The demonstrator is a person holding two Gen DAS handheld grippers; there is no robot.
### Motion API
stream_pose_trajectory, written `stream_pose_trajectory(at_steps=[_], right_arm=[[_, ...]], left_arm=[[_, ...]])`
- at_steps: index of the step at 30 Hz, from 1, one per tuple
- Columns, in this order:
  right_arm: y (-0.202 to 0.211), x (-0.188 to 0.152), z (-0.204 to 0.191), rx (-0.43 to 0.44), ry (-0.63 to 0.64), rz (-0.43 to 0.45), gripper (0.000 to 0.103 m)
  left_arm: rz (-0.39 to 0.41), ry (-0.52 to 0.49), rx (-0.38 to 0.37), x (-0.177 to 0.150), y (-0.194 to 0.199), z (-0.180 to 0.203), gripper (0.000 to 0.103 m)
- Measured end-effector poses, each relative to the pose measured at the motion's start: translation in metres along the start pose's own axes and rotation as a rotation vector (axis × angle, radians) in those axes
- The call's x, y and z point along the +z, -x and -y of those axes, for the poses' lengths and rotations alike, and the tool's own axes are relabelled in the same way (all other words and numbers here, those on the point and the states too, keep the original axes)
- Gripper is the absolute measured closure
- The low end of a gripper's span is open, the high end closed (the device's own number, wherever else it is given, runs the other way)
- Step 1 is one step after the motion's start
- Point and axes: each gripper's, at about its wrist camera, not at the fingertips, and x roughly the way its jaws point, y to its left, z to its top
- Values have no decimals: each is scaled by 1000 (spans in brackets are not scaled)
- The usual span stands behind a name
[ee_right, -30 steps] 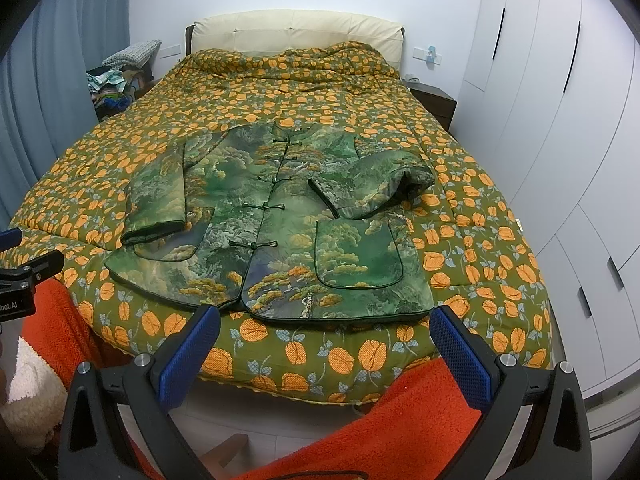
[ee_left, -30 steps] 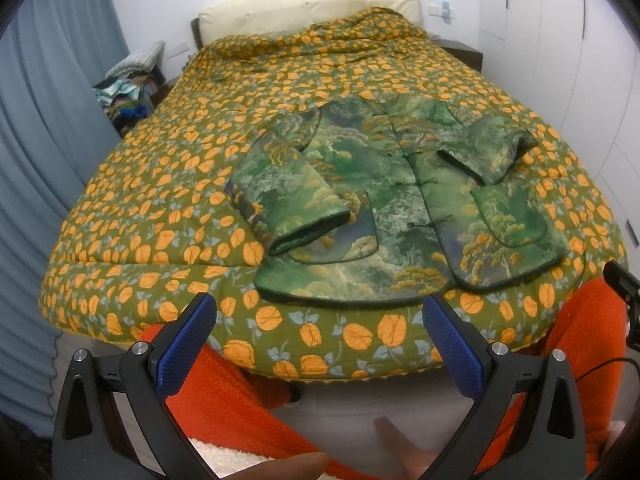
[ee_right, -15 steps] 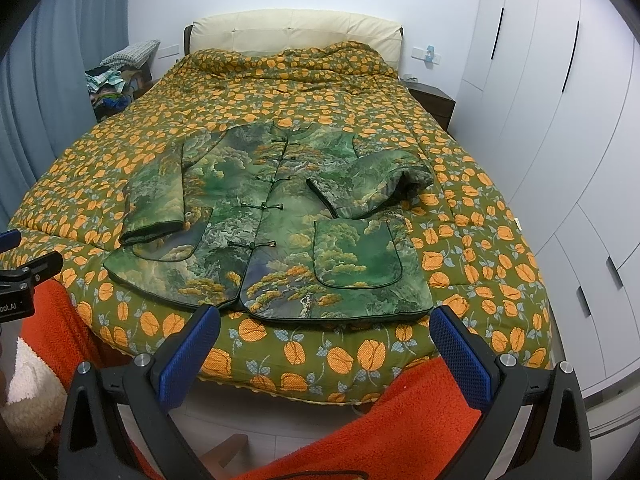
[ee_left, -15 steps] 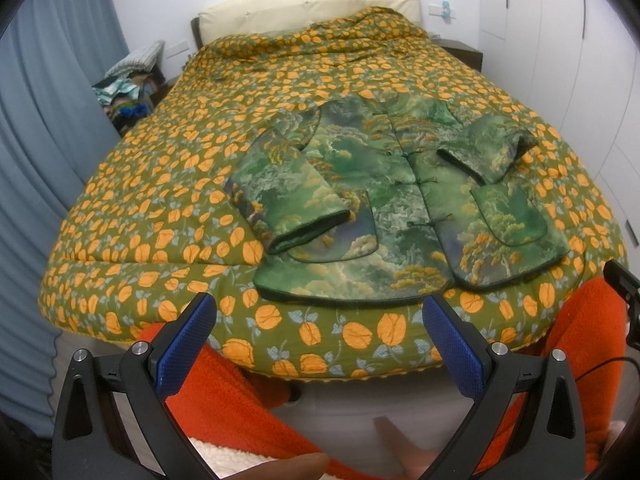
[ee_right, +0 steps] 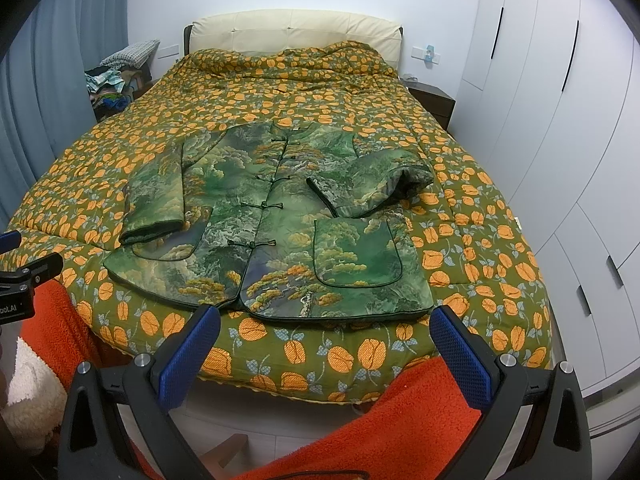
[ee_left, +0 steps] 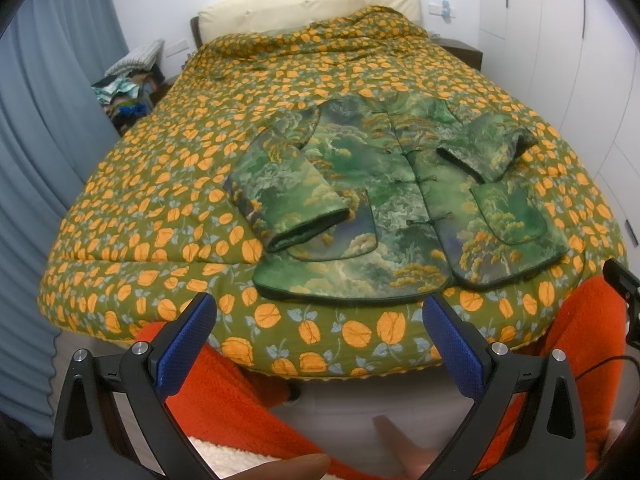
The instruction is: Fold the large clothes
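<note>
Jacket laid out, both tongs held back and empty

The green jacket (ee_right: 276, 216) lies front-up on the bed (ee_right: 472, 216) near its foot edge, collar toward 12 o'clock at the headboard, hem toward 6, long axis running 12 to 6. Left tongs (ee_left: 320, 344) and right tongs (ee_right: 326, 344) gape wide with nothing between them, both short of the hem. The padded cloth looks thick and slippery, so I'd guess a shallow pinch could lose a layer. The 3 o'clock sleeve (ee_right: 372, 184) is bunched across the chest, not flat like the 9 o'clock one, so a fold over it may come out lumpy or skewed.
</note>
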Motion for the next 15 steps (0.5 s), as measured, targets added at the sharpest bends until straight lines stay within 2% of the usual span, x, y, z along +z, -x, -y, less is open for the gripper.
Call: stream_pose_trajectory(at_steps=[15], right_arm=[[0,0,0,2,1,-3,0]], left_arm=[[-2,1,-1,1,0,0,0]])
